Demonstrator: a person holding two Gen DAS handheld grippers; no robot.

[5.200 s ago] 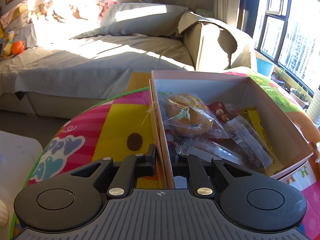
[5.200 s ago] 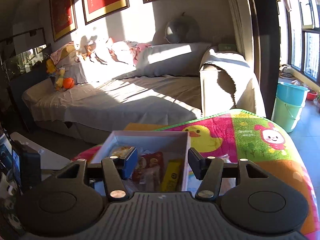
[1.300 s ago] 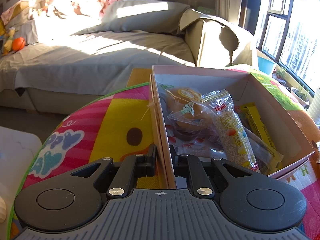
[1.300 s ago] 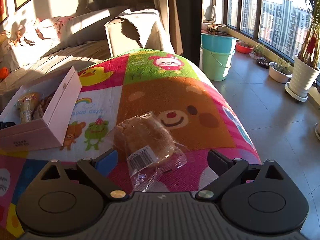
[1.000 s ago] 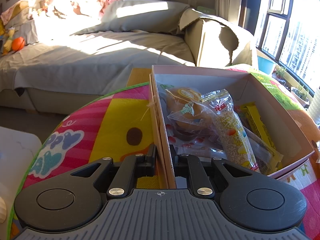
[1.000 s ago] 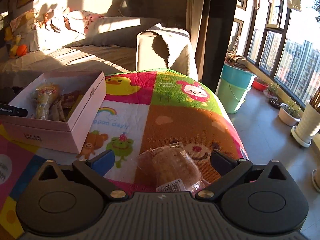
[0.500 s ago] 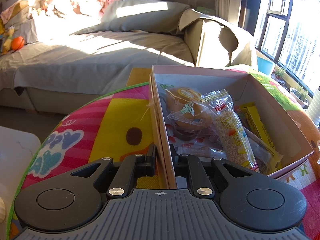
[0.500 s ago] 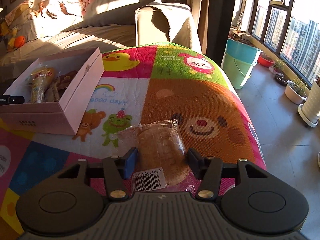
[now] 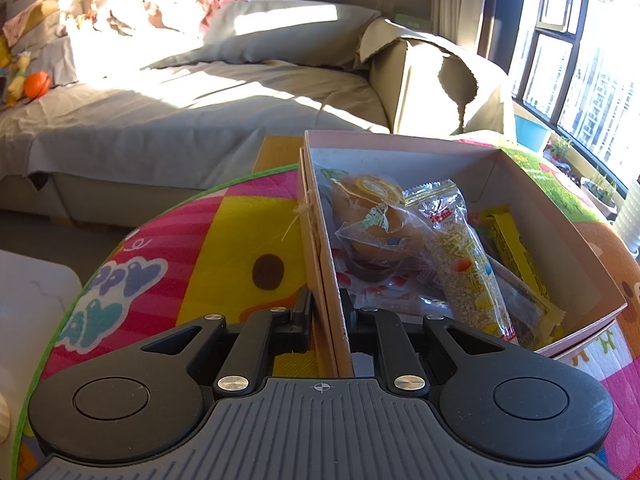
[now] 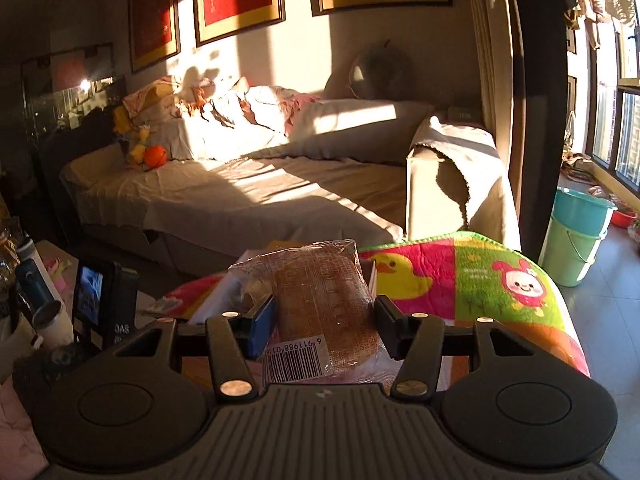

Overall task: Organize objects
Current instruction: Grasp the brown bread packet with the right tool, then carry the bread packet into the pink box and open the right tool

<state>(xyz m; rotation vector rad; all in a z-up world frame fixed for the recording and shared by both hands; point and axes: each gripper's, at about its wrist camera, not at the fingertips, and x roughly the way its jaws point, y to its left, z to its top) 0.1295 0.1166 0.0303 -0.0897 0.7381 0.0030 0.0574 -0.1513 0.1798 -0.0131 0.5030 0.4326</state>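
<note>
My left gripper [image 9: 326, 312] is shut on the near left wall of the pink cardboard box [image 9: 532, 208], which sits on the colourful play mat [image 9: 224, 248]. The box holds several wrapped snacks: a bun [image 9: 372, 216], a cereal bar [image 9: 464, 264] and a yellow packet [image 9: 512, 248]. My right gripper [image 10: 322, 320] is shut on a wrapped bread packet [image 10: 320, 300] with a barcode label and holds it raised above the mat [image 10: 472, 280]. The packet hides most of the box in the right wrist view.
A grey sofa [image 9: 192, 120] lies beyond the mat, also in the right wrist view [image 10: 260, 192]. Stacked buckets [image 10: 576, 232] stand on the floor at the right by the window. A small screen device [image 10: 100, 300] and bottles [image 10: 36, 288] are at the left.
My right gripper closed on the bread packet, lifted it off the mat and swung left toward the box. The left gripper has held the box wall still.
</note>
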